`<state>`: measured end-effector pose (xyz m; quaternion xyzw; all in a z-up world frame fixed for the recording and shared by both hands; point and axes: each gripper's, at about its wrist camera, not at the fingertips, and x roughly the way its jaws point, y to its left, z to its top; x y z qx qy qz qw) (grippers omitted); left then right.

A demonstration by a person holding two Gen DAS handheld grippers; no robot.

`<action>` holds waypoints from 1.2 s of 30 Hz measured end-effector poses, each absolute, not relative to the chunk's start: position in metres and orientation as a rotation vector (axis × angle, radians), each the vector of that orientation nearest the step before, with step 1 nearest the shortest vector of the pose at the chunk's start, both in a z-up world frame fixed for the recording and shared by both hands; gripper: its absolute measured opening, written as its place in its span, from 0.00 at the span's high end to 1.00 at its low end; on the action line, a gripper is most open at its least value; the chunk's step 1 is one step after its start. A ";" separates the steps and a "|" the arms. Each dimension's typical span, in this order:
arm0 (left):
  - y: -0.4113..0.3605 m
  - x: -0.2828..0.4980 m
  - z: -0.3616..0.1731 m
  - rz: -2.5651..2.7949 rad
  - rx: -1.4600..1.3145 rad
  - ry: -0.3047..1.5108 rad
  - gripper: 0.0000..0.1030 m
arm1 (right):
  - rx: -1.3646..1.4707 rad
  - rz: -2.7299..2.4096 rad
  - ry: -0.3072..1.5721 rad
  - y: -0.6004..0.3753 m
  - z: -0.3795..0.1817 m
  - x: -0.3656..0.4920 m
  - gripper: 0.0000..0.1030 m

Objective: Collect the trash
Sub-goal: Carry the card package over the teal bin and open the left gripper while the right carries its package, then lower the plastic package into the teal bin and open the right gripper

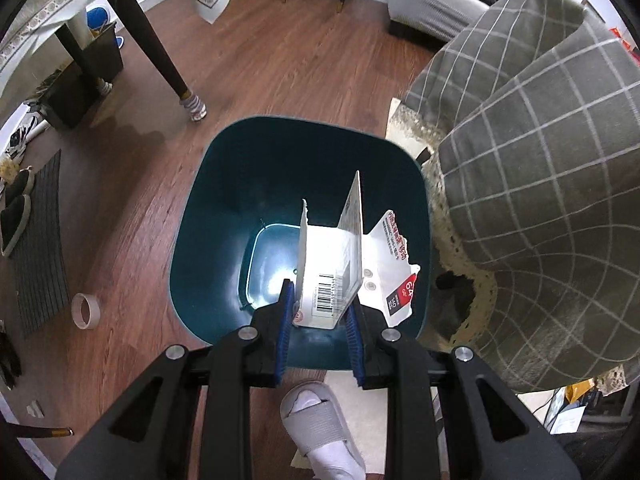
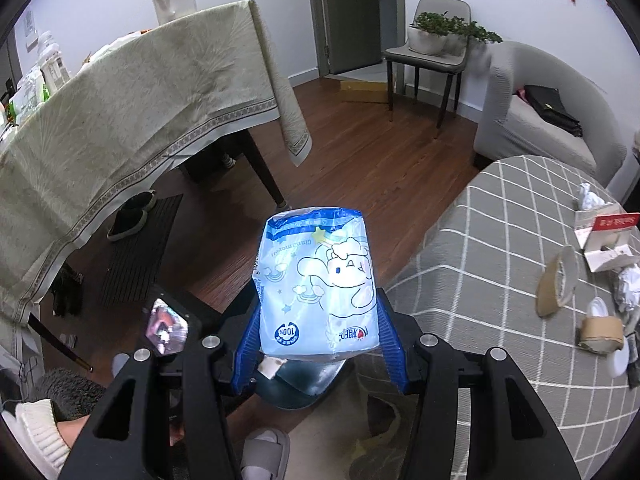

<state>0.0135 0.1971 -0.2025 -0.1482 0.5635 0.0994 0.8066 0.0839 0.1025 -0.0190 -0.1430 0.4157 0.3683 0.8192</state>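
Crowding the bin on the right is a checked table cloth, tape roll on the floor left. Left gripper points steeply down, clamped on a torn carton over the bin's mouth; right gripper pinches a blue wrapper.

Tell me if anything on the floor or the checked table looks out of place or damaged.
A tape roll lies loose on the wood floor left of the teal bin. The carton in the left gripper is torn open. Crumpled paper, a torn box and tape rolls litter the checked table.
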 end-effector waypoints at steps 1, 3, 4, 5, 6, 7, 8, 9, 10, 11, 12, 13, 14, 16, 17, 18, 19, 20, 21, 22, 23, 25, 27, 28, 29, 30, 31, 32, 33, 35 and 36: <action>0.197 0.013 -0.204 0.214 -0.306 1.208 0.73 | -0.305 0.785 0.887 0.103 -0.020 0.084 0.48; 0.196 0.012 -0.201 0.217 -0.293 1.196 0.71 | -0.308 0.786 0.896 0.106 -0.024 0.086 0.48; 0.196 0.012 -0.199 0.215 -0.298 1.186 0.67 | -0.308 0.786 0.899 0.107 -0.026 0.087 0.48; 0.198 0.012 -0.196 0.210 -0.306 1.170 0.63 | -0.308 0.787 0.901 0.108 -0.027 0.087 0.48; 0.200 0.010 -0.190 0.209 -0.315 1.146 0.59 | -0.309 0.786 0.905 0.110 -0.029 0.088 0.48; 0.200 0.010 -0.187 0.208 -0.317 1.137 0.59 | -0.311 0.786 0.907 0.112 -0.031 0.088 0.48; 0.201 0.009 -0.182 0.205 -0.317 1.120 0.59 | -0.314 0.785 0.907 0.113 -0.032 0.089 0.48; 0.202 0.008 -0.176 0.205 -0.316 1.102 0.59 | -0.318 0.783 0.907 0.113 -0.033 0.089 0.48; 0.203 0.007 -0.170 0.208 -0.316 1.081 0.59 | -0.319 0.783 0.909 0.114 -0.035 0.089 0.48; 0.204 0.005 -0.162 0.212 -0.319 1.061 0.59 | -0.318 0.783 0.914 0.114 -0.036 0.090 0.48; 0.207 0.003 -0.157 0.217 -0.324 1.046 0.58 | -0.317 0.784 0.916 0.115 -0.038 0.090 0.48; 0.211 0.001 -0.151 0.223 -0.332 1.026 0.58 | -0.314 0.785 0.919 0.115 -0.039 0.090 0.48; 0.214 -0.002 -0.145 0.230 -0.338 1.008 0.58 | -0.313 0.786 0.922 0.115 -0.040 0.090 0.48; 0.221 -0.006 -0.131 0.242 -0.347 0.971 0.56 | -0.310 0.789 0.928 0.115 -0.044 0.091 0.48; 0.223 -0.007 -0.123 0.248 -0.343 0.955 0.55 | -0.303 0.791 0.934 0.116 -0.046 0.093 0.48; 0.225 -0.008 -0.116 0.253 -0.336 0.934 0.52 | -0.296 0.791 0.944 0.116 -0.049 0.094 0.48; 0.227 -0.010 -0.104 0.258 -0.325 0.902 0.48 | -0.287 0.795 0.957 0.116 -0.052 0.096 0.48; 0.228 -0.012 -0.097 0.266 -0.316 0.880 0.47 | -0.283 0.797 0.962 0.118 -0.055 0.097 0.48; 0.229 -0.014 -0.089 0.273 -0.309 0.860 0.47 | -0.285 0.797 0.966 0.120 -0.056 0.098 0.48; 0.231 -0.015 -0.080 0.277 -0.309 0.840 0.47 | -0.289 0.796 0.970 0.121 -0.059 0.098 0.48; 0.232 -0.017 -0.071 0.280 -0.305 0.821 0.47 | -0.293 0.799 0.972 0.123 -0.060 0.099 0.48; 0.230 -0.019 -0.057 0.281 -0.294 0.784 0.46 | -0.302 0.800 0.981 0.126 -0.066 0.099 0.48; 0.230 -0.021 -0.044 0.281 -0.285 0.756 0.45 | -0.312 0.801 0.992 0.130 -0.073 0.099 0.48; 0.229 -0.023 -0.036 0.275 -0.288 0.735 0.43 | -0.318 0.801 0.998 0.131 -0.077 0.099 0.48; 0.227 -0.025 -0.030 0.275 -0.284 0.718 0.41 | -0.327 0.800 1.005 0.132 -0.082 0.099 0.48; 0.225 -0.027 -0.024 0.282 -0.277 0.702 0.39 | -0.337 0.799 1.014 0.134 -0.087 0.099 0.48; 0.224 -0.028 -0.021 0.285 -0.276 0.691 0.39 | -0.343 0.800 1.020 0.135 -0.092 0.099 0.48; 0.222 -0.030 -0.016 0.283 -0.277 0.677 0.38 | -0.348 0.803 1.025 0.136 -0.096 0.099 0.48; 0.222 -0.032 -0.012 0.280 -0.276 0.669 0.37 | -0.350 0.801 1.040 0.136 -0.103 0.101 0.48; 0.220 -0.035 -0.005 0.275 -0.273 0.651 0.37 | -0.350 0.799 1.065 0.138 -0.115 0.104 0.48; 0.218 -0.037 -0.002 0.271 -0.277 0.643 0.37 | -0.357 0.797 1.074 0.139 -0.119 0.105 0.48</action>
